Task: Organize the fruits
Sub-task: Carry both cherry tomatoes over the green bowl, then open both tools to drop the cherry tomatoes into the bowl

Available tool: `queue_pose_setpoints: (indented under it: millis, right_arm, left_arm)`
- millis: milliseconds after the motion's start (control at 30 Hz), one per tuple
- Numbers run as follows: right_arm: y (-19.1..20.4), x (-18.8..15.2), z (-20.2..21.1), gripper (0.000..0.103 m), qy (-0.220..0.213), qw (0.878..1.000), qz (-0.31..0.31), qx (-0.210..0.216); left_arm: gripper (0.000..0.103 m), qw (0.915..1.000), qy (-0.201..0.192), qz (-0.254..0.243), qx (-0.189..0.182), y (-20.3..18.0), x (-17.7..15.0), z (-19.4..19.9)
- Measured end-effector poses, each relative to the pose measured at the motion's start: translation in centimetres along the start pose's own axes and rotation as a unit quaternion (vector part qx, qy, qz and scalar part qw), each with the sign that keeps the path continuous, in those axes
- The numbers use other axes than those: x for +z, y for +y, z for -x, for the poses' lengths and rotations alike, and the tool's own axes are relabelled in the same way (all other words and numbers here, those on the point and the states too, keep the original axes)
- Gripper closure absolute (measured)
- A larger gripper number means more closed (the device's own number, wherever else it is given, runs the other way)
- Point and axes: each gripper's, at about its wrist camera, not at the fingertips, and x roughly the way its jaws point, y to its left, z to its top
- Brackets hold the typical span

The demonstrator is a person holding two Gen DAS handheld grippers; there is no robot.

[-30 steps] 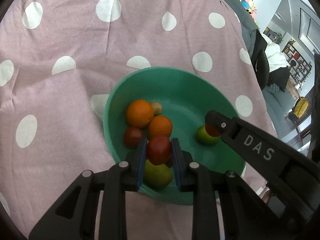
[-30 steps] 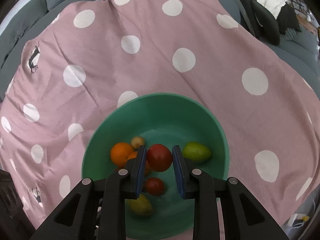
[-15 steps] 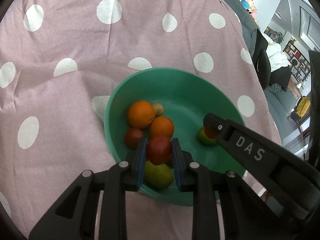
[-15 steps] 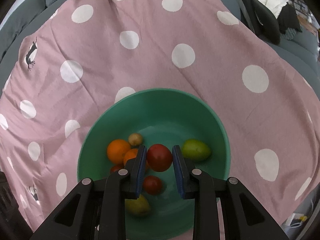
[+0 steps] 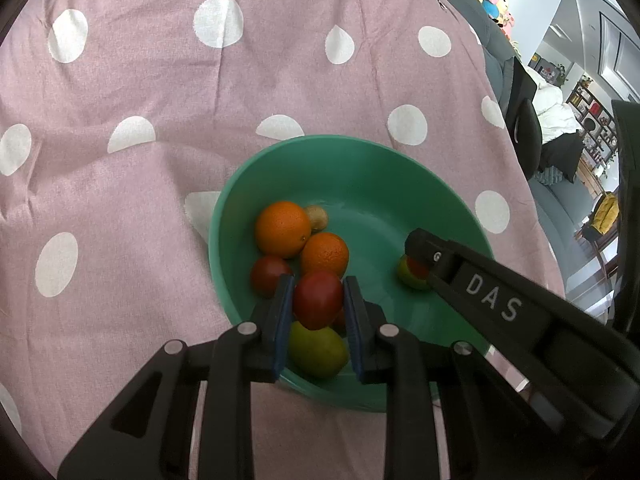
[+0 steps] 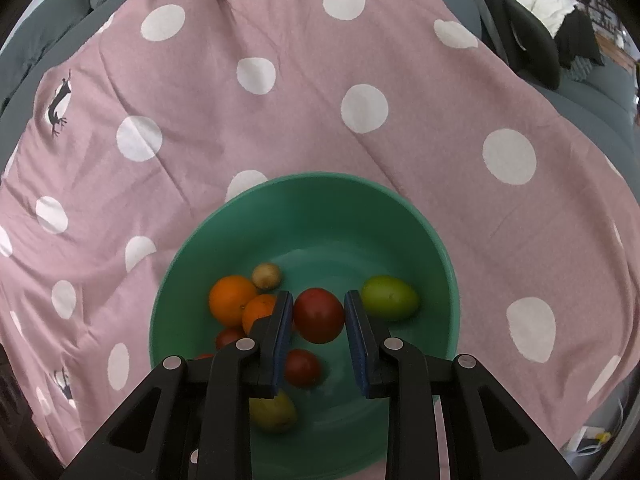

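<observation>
Lying crosswise: green mango [image 6: 390, 297] in bowl [image 6: 224, 224].

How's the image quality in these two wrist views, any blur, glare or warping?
Left wrist view: sharp, heavy fisheye bending at the edges, bright window wash at far right, soft glare on the green bowl. Right wrist view: also sharp, evenly lit, dark vignette corners.

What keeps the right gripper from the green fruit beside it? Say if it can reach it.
Probably not yet. The right gripper is shut on a red fruit, so its jaws are full. The green fruit lies uncovered beside it in the bowl; with the red one released, the way looks free.
</observation>
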Motion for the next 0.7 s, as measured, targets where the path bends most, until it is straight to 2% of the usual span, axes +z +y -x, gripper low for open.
queue_pose_setpoints:
  millis: [133, 267, 333, 400, 433, 500, 633, 700]
  right_arm:
    - [0.1, 0.0, 0.0, 0.074, 0.0, 1.0, 0.0, 0.0]
    - [0.0, 0.0, 0.0, 0.073, 0.004, 1.0, -0.001, -0.003]
    - [-0.2, 0.1, -0.1, 0.064, 0.009, 1.0, -0.003, 0.0]
    - [-0.5, 0.2, 0.0, 0.053, 0.009, 1.0, -0.012, 0.007]
    - [-0.7, 0.3, 0.2, 0.051, 0.005, 1.0, -0.018, 0.011]
    - [-1.0, 0.4, 0.6, 0.051, -0.002, 0.999, -0.027, 0.018]
    - [-1.4, 0.6, 1.4, 0.051, -0.017, 0.999, -0.036, 0.021]
    - [-1.4, 0.7, 1.6, 0.051, -0.022, 0.999, -0.035, 0.013]
  left_arm:
    - [0.079, 1.0, -0.001, 0.001, -0.002, 0.0, 0.0, 0.0]
    - [0.065, 0.9998, -0.003, -0.005, -0.018, -0.2, -0.1, -0.1]
    - [0.059, 0.9997, -0.003, -0.009, -0.024, -0.4, -0.1, -0.1]
    - [0.049, 0.9994, -0.004, -0.008, -0.034, -0.6, -0.1, 0.0]
    - [0.046, 0.9993, -0.004, -0.007, -0.036, -0.7, 0.0, 0.2]
    - [0.031, 0.9994, -0.011, -0.008, -0.033, -0.9, 0.1, 0.8]
    - [0.023, 0.9995, -0.027, -0.007, -0.014, -0.7, 0.3, 2.1]
    - [0.015, 0.9997, -0.025, -0.001, -0.001, -0.4, 0.5, 2.6]
